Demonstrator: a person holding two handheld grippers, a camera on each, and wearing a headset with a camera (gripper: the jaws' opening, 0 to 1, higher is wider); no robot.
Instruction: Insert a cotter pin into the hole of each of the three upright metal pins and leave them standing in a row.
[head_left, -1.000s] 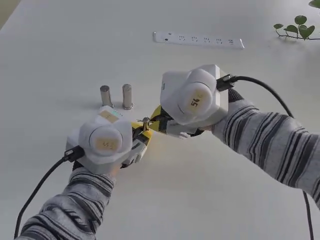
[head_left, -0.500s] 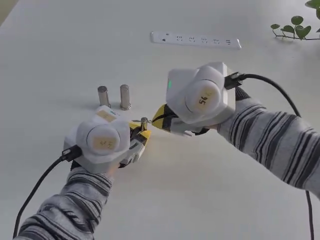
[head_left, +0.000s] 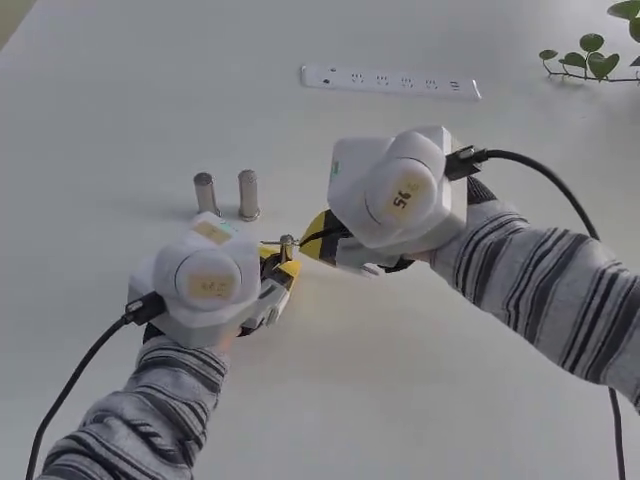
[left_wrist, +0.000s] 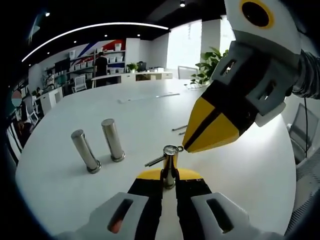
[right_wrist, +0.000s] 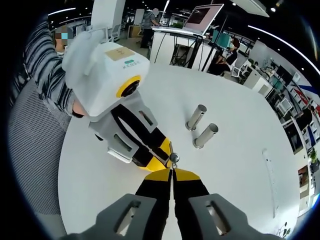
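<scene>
Gripping upright pin (left_wrist: 170, 161) mid-table: left claw (left_wrist: 169, 184)

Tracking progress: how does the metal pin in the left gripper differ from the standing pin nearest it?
The gripped metal pin is clamped between the left gripper's jaws; the nearest standing pin stands free on the table. The gripped pin has a cotter pin poking out near its top, at the right gripper's tips; the standing pin shows none. Both are upright metal cylinders.
</scene>
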